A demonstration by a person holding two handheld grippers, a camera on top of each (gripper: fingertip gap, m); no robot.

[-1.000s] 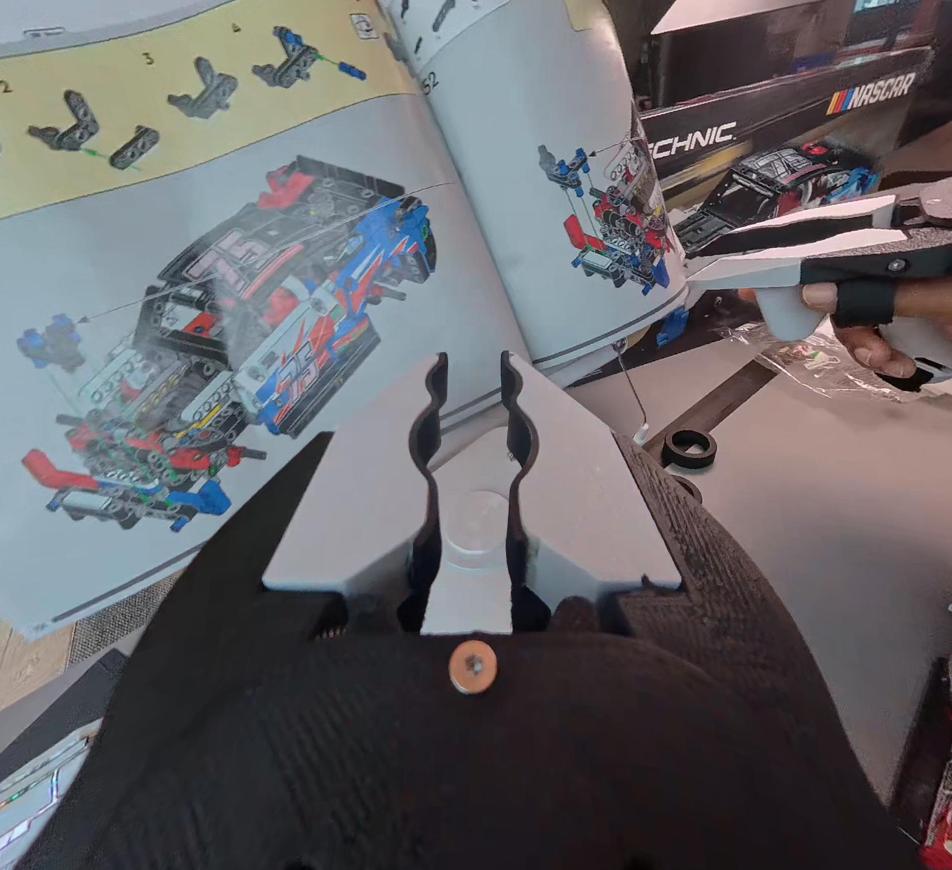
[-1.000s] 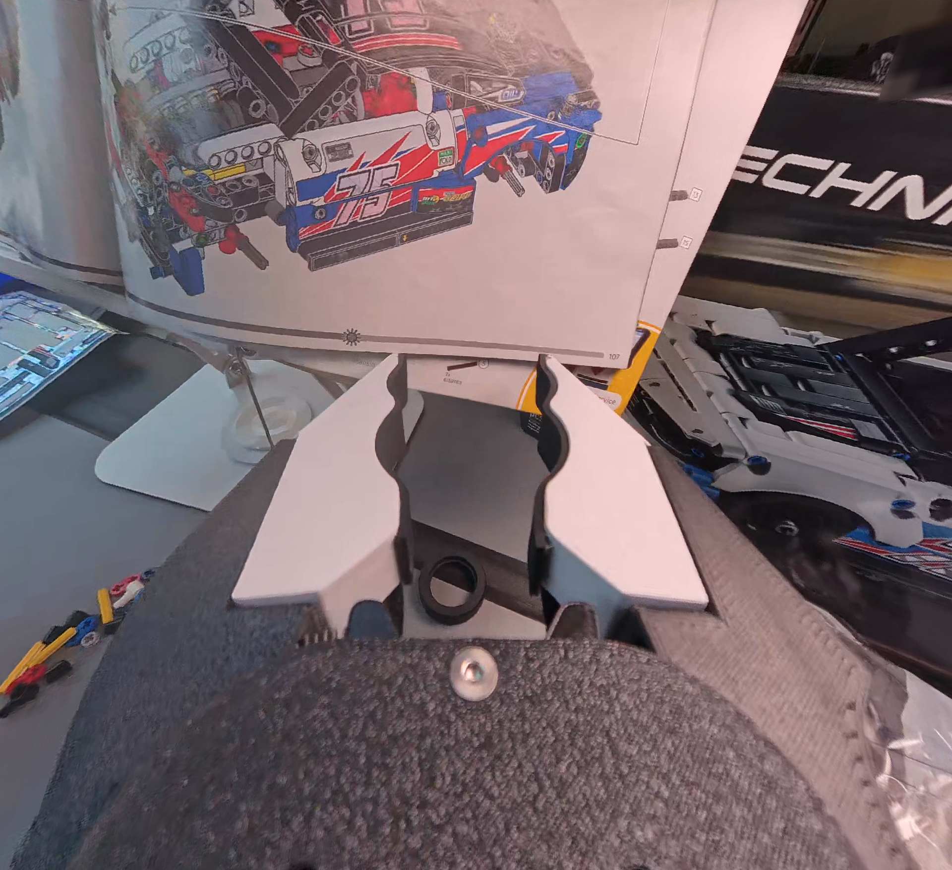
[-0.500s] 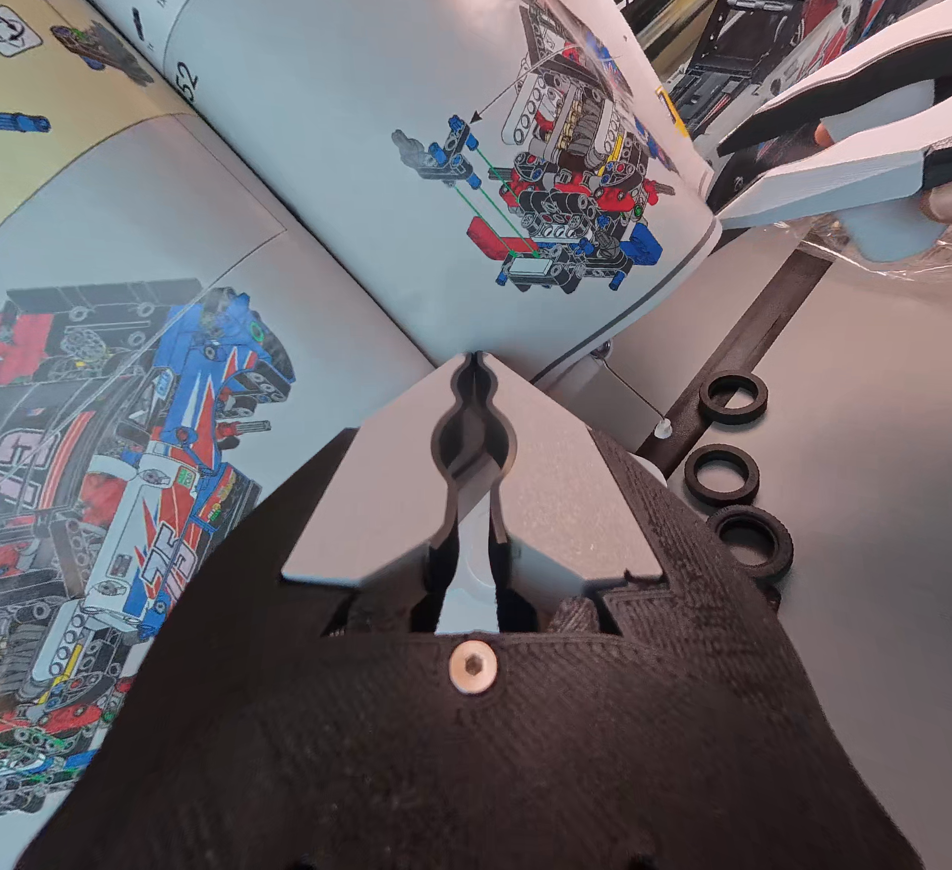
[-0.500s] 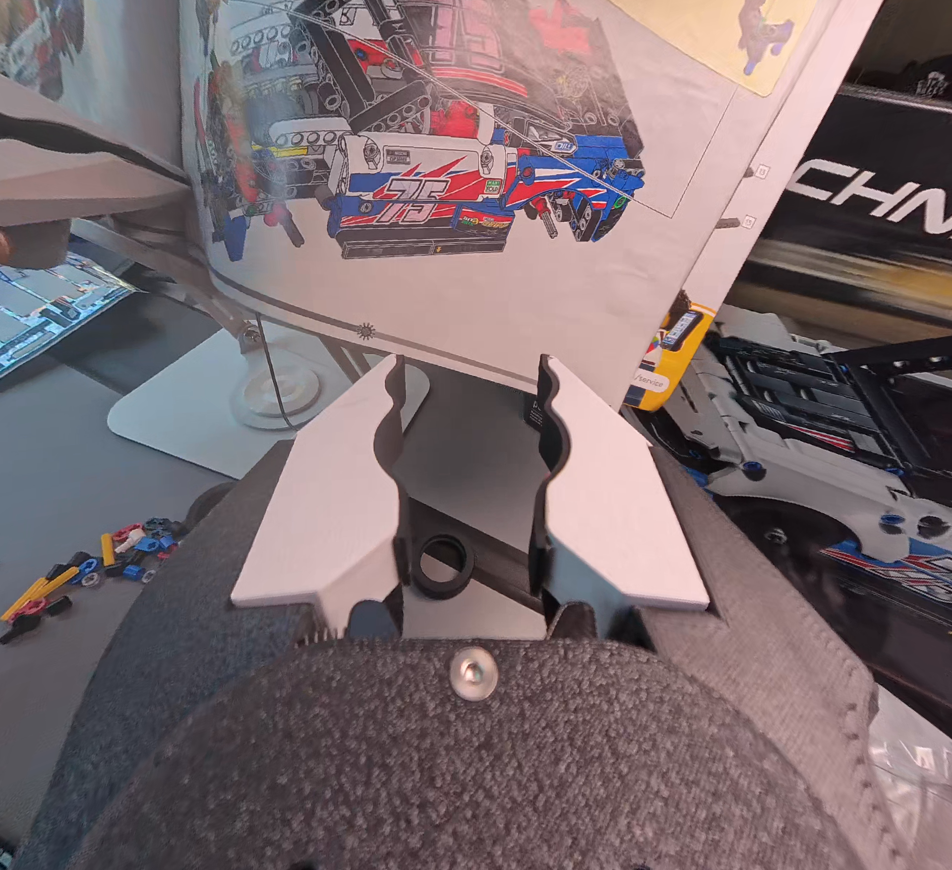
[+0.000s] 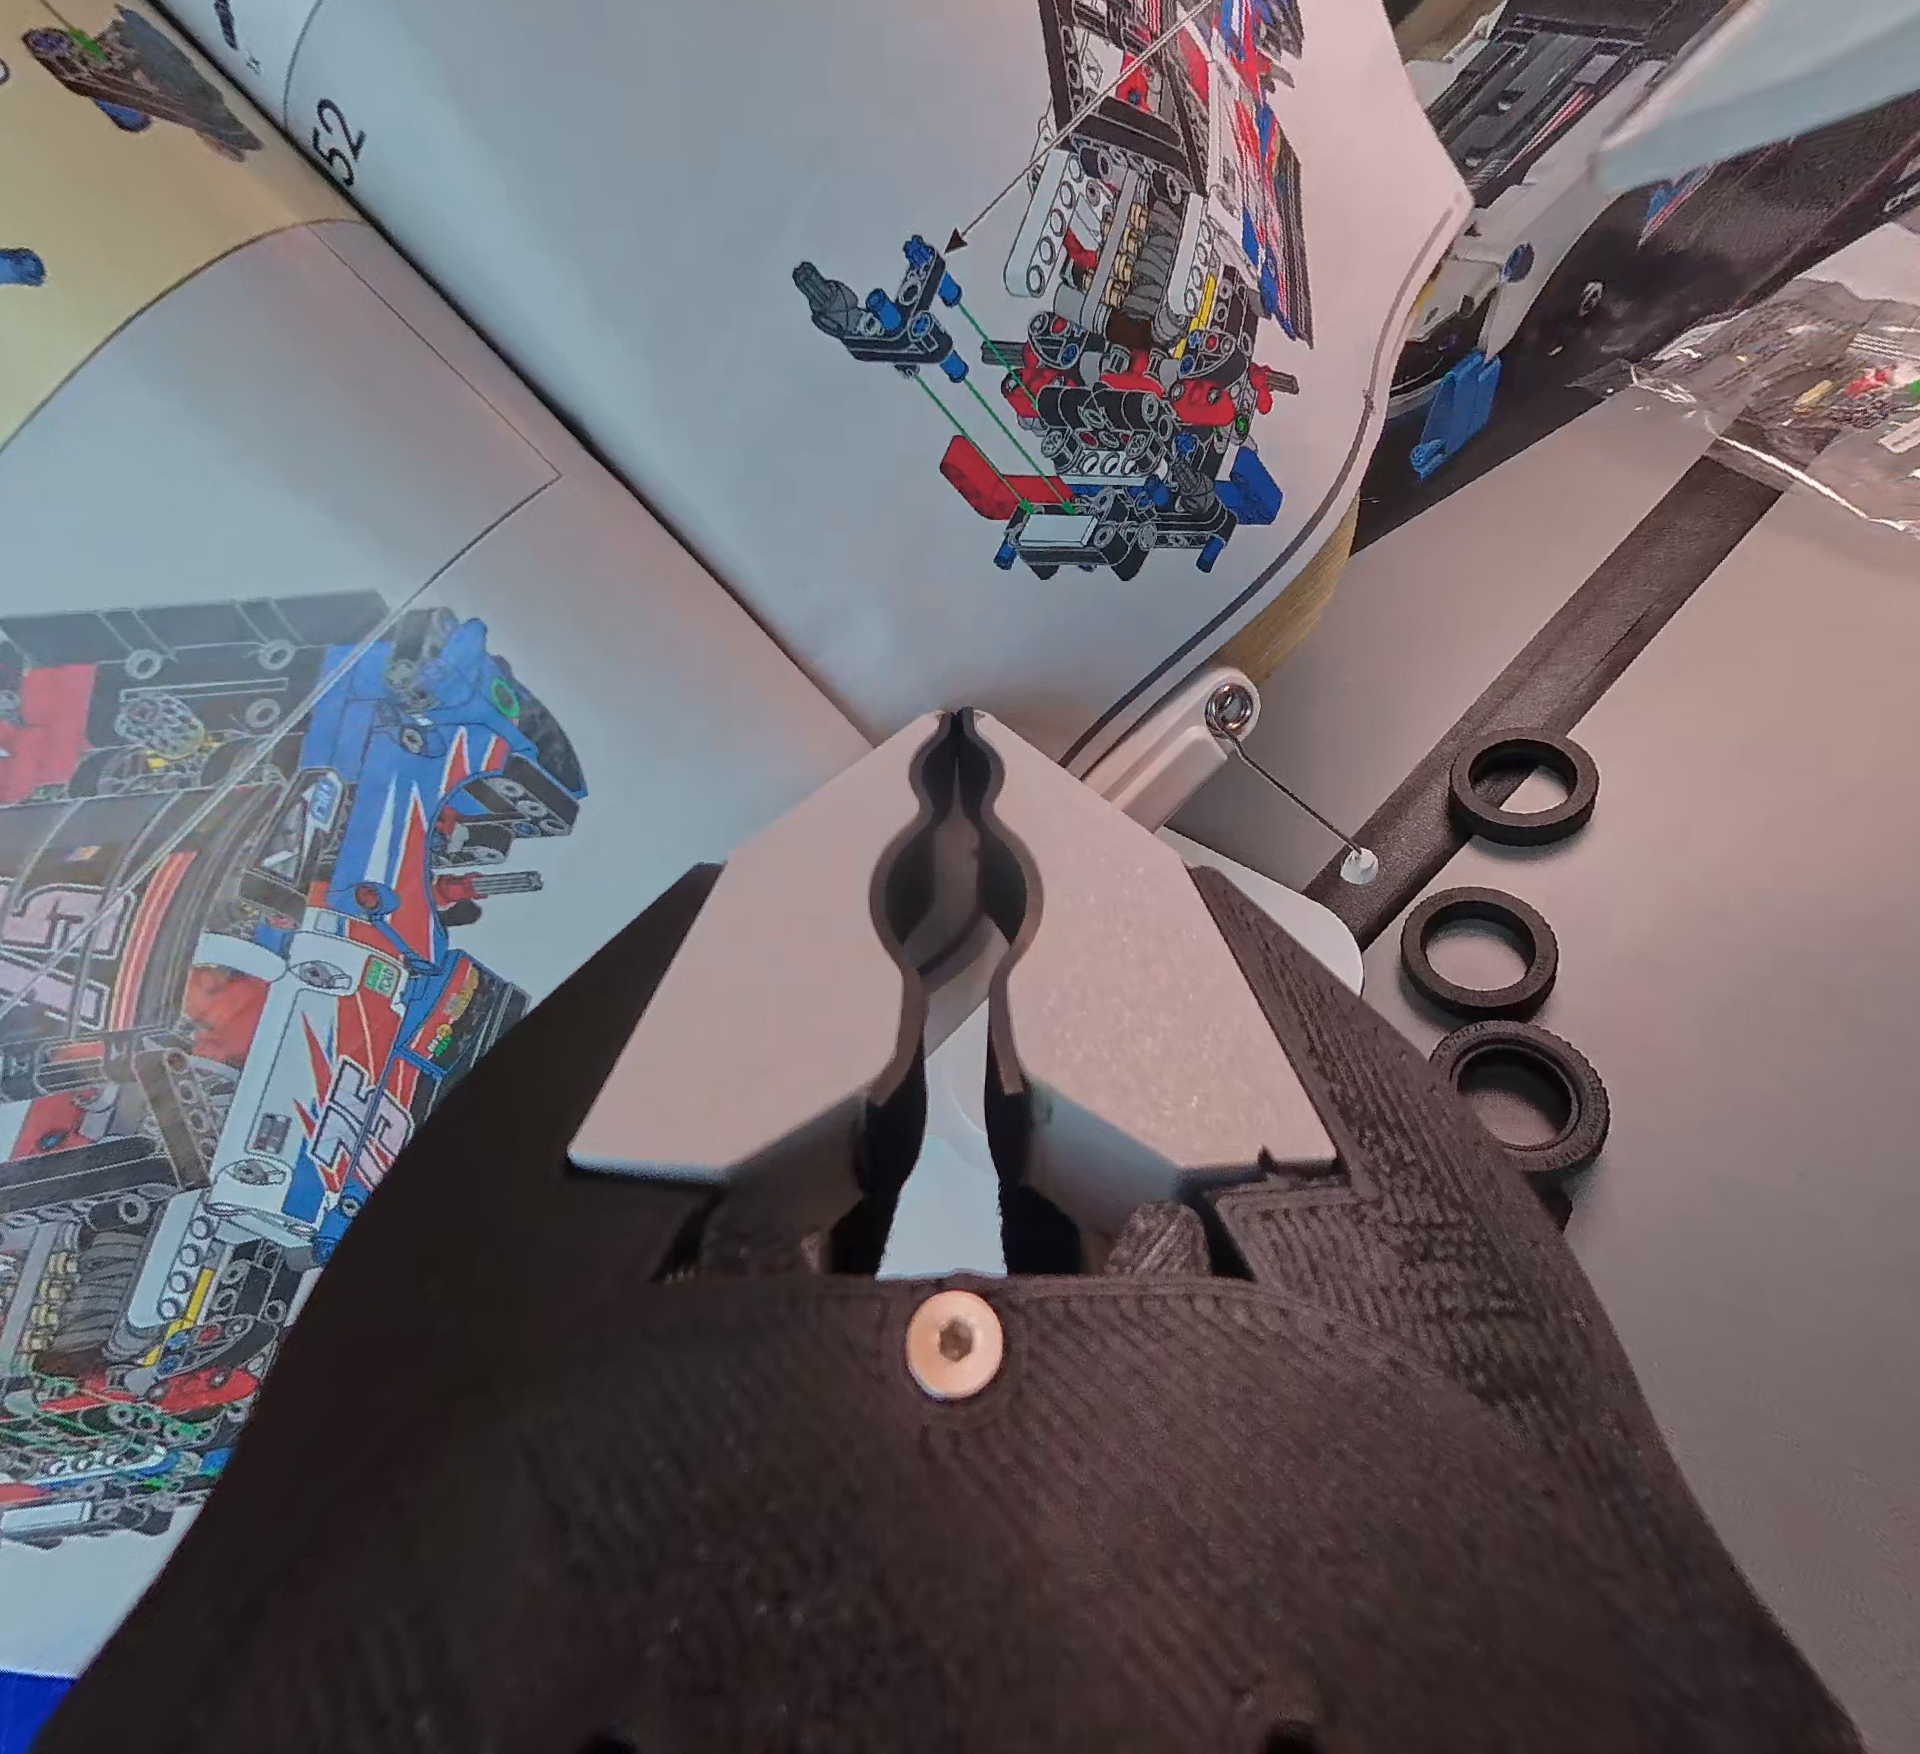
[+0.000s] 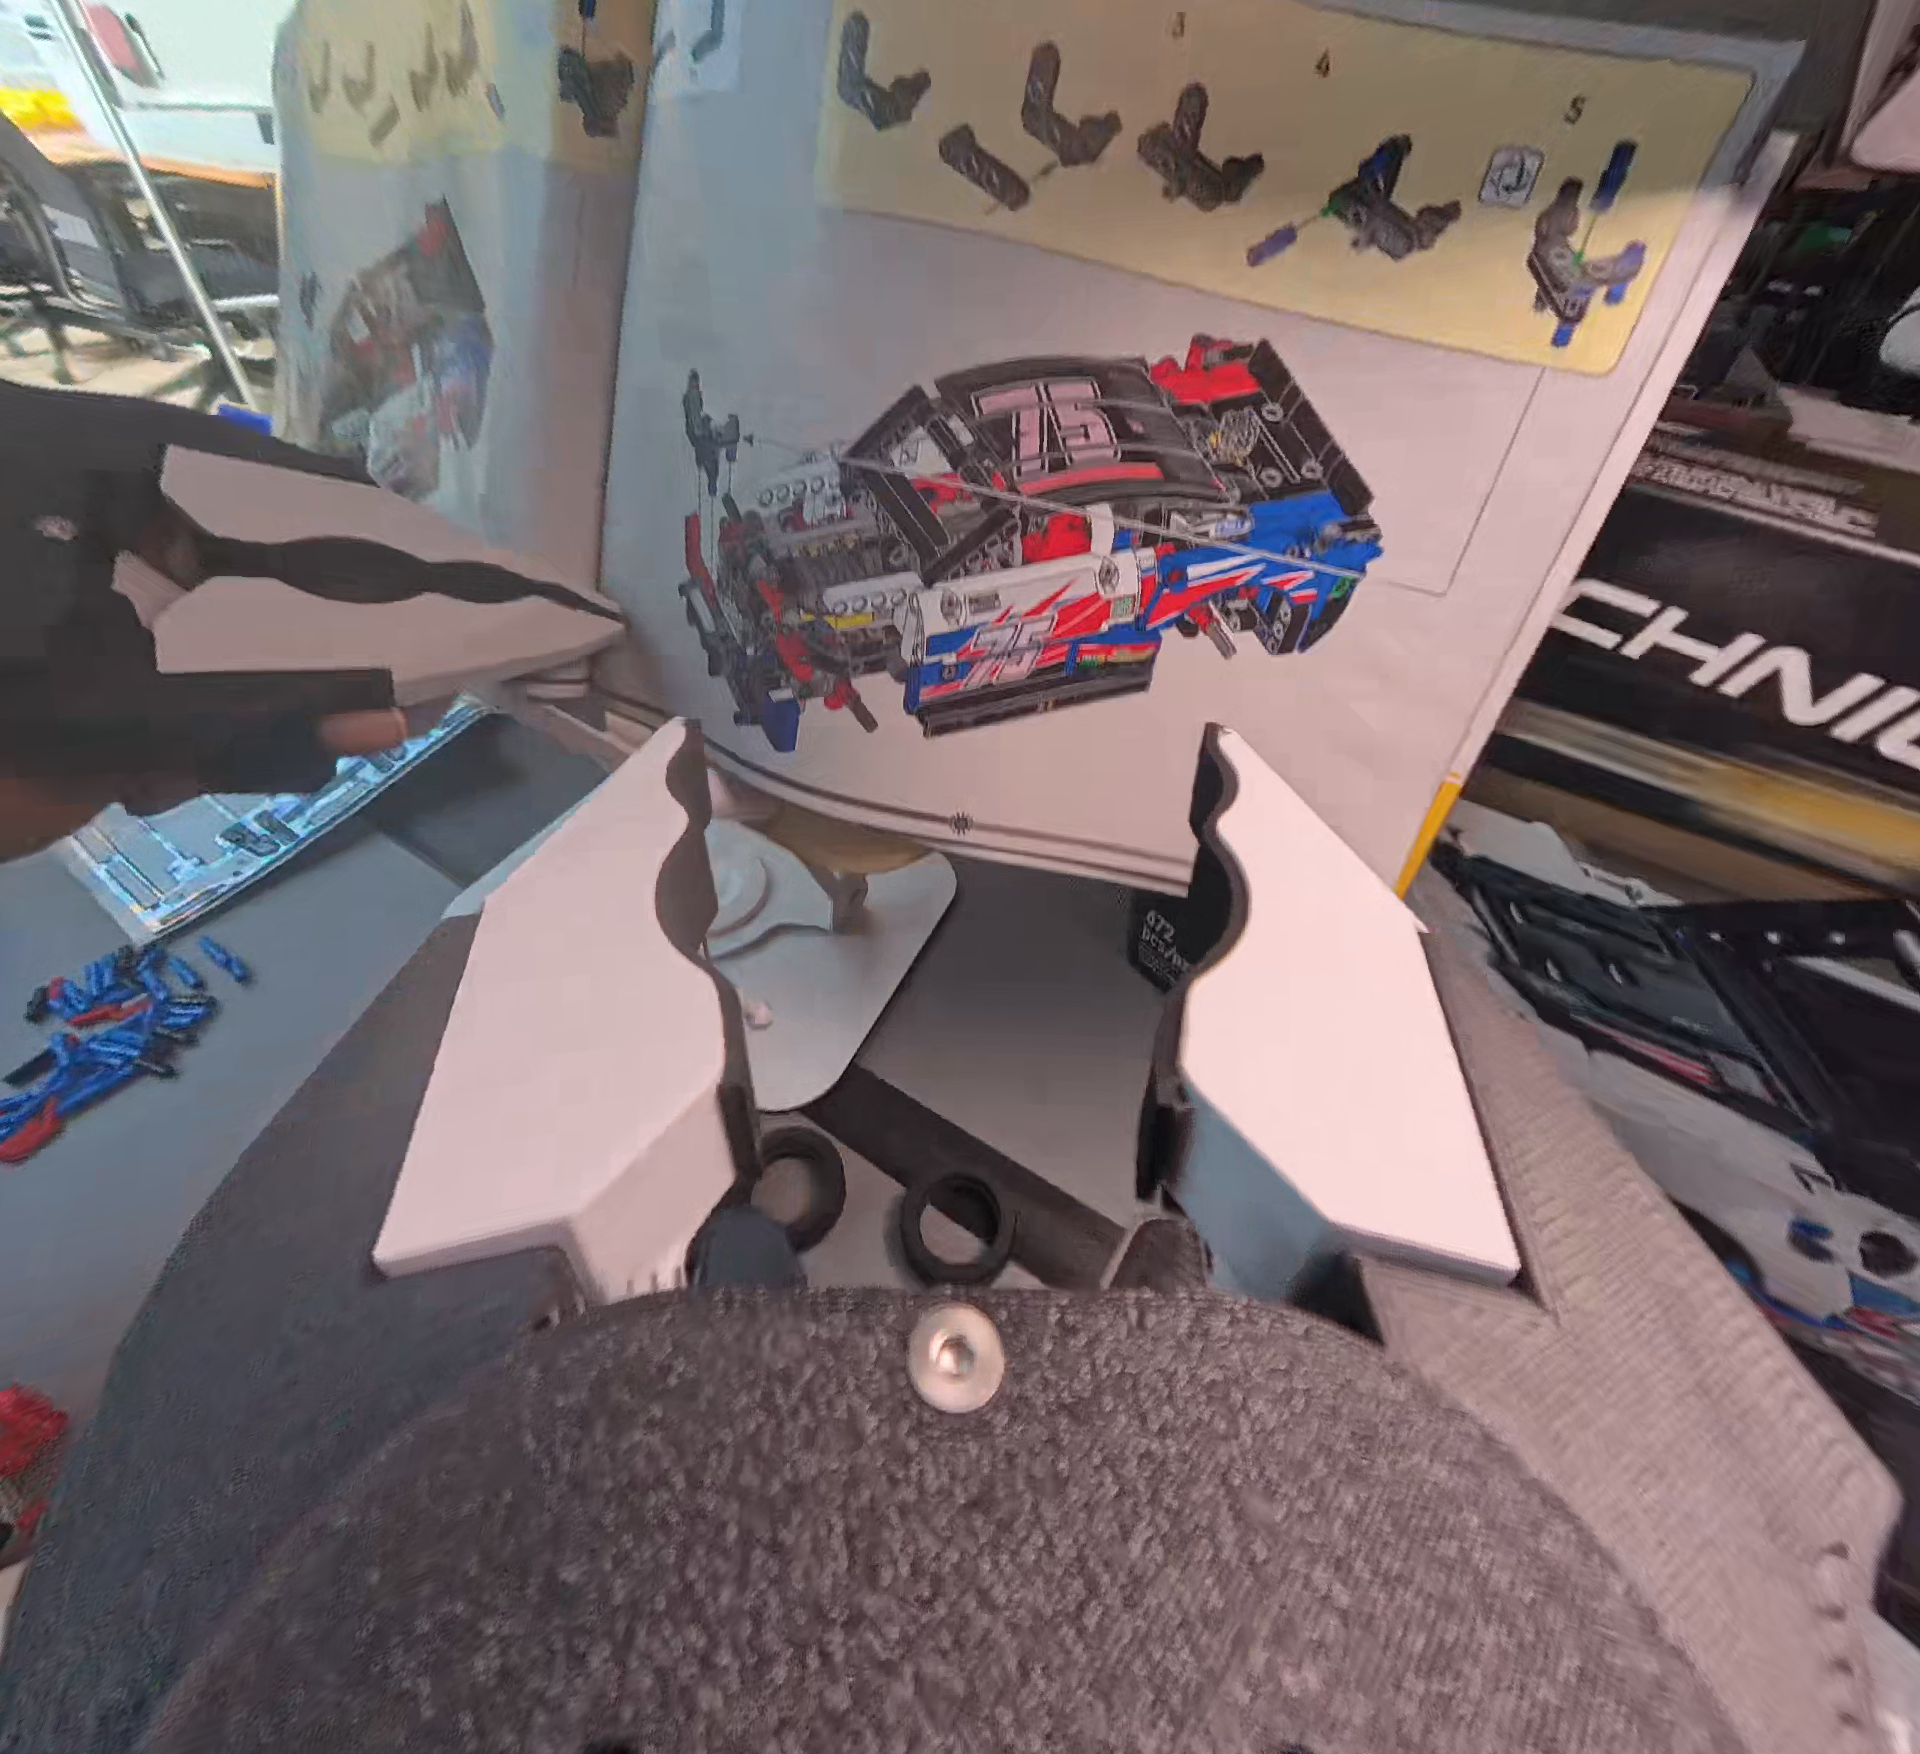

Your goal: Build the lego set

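Your left gripper (image 5: 956,717) has its tips pinched together right at the bottom edge of the instruction booklet (image 5: 644,270), at the fold btwn the flat page w/ the big car drawing and the page curling up on the right. Can't tell if paper is actually caught btwn the tips. Booklet sits propped on a white stand (image 5: 1174,748) w/ a thin wire arm. Just right of it, three black rubber tyres (image 5: 1481,951) lie in a row beside a dark strip on the grey table (image 5: 1714,873).

Your right gripper (image 6: 951,748) is spread wide, nothing in it, pointing at the lower edge of the same booklet; two tyres show low btwn its fingers (image 6: 582,977). The part-built white car (image 6: 1662,1029) sits to the right, beneath the black set box (image 6: 1745,665). Loose blue pins (image 6: 114,1008) lie far left on the table
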